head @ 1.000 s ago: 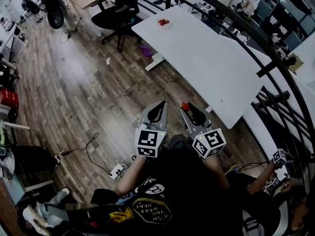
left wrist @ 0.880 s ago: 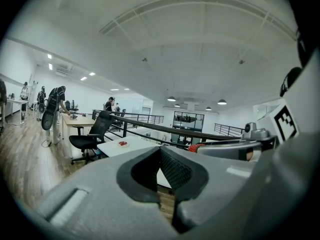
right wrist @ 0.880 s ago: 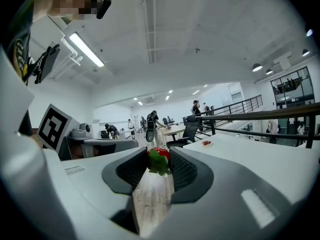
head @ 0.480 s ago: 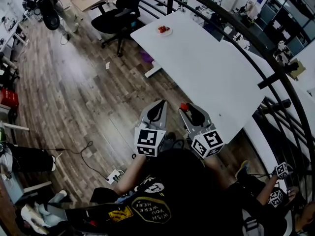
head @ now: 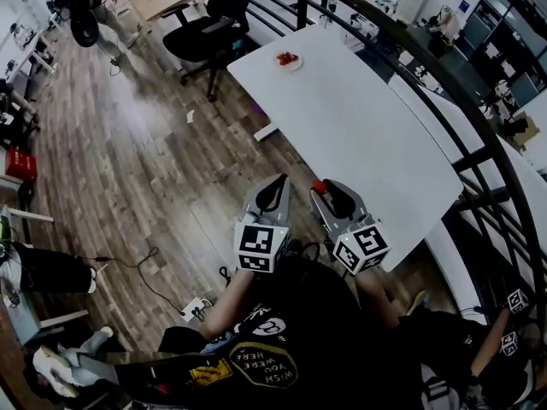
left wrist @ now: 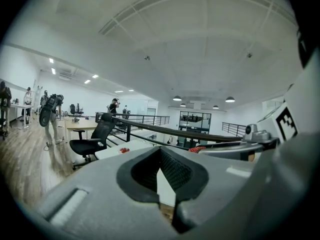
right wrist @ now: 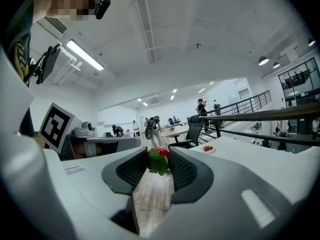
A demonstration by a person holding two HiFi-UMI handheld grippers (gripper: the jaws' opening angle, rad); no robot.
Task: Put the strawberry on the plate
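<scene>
R claw (head: 326, 190) pinches 1 strawberry (right wrist: 161, 155), L claw (head: 279, 180) is closed w/ nothing, but the plate (head: 289, 61) sits far off on the table (head: 367, 126), so not done yet.

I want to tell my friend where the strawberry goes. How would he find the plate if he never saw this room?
Look for the long white table on the wooden floor. At its far end, by the black office chair, sits the plate. It is small, round and pale with something red on it, the only dish on that table.
</scene>
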